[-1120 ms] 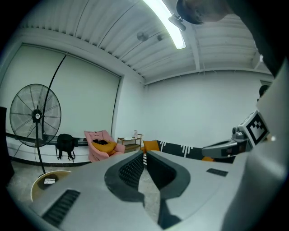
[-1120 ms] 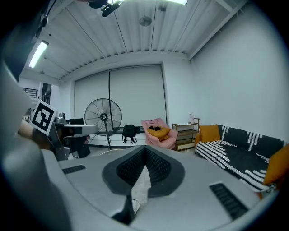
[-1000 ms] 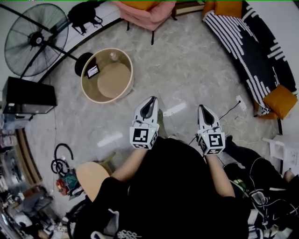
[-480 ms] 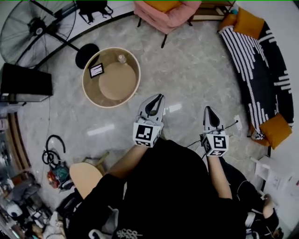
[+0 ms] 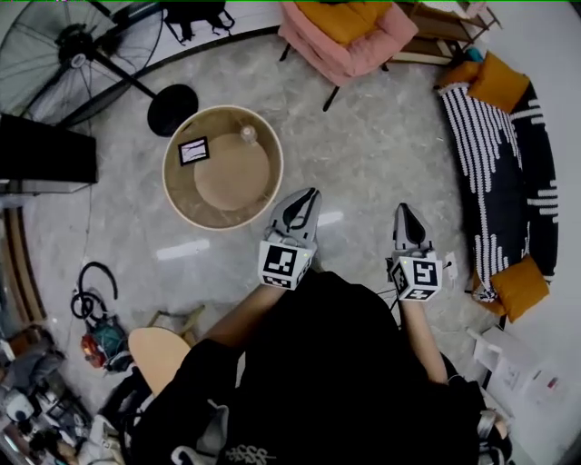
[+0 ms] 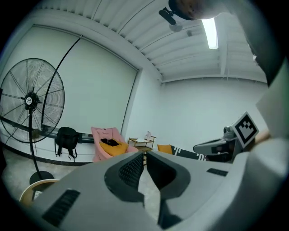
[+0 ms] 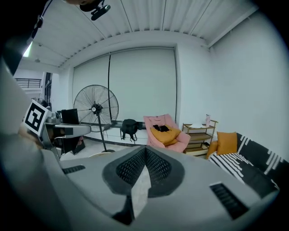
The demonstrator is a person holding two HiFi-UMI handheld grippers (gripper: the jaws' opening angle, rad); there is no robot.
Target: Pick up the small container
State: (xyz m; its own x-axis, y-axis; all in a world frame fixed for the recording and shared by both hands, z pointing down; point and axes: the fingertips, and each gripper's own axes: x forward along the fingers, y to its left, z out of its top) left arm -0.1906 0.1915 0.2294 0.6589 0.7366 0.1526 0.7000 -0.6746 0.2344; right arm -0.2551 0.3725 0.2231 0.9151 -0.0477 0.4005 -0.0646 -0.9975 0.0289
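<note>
Closest to us, in the head view, is the person in a black shirt [image 5: 336,363], with both bare forearms stretched forward. Each hand holds one tool. The grey left gripper with a marker cube [image 5: 312,193] has its jaws clenched: in the left gripper view the two dark pads meet at the tips and nothing is between them. The grey right gripper with a marker cube [image 5: 401,208] is just the same, with its jaws pressed together and empty. The two grippers are side by side above the pale marble floor [image 5: 381,154], and both point away from the person.

Ahead of the left gripper and a little to its left, we see the round beige tabletop with a raised rim [image 5: 174,186]. The small clear container [image 5: 247,134] stands upright on it, near the far rim. No gripper touches it. Beside it, to the left, lies a black card with a white patch [image 5: 193,150].

Farther away we see a big black standing fan [image 5: 54,50] on the left, a black backpack [image 5: 195,13] by the wall, a pink chair with an orange cushion [image 5: 349,41], and a black and white striped sofa [image 5: 499,154] on the right.
</note>
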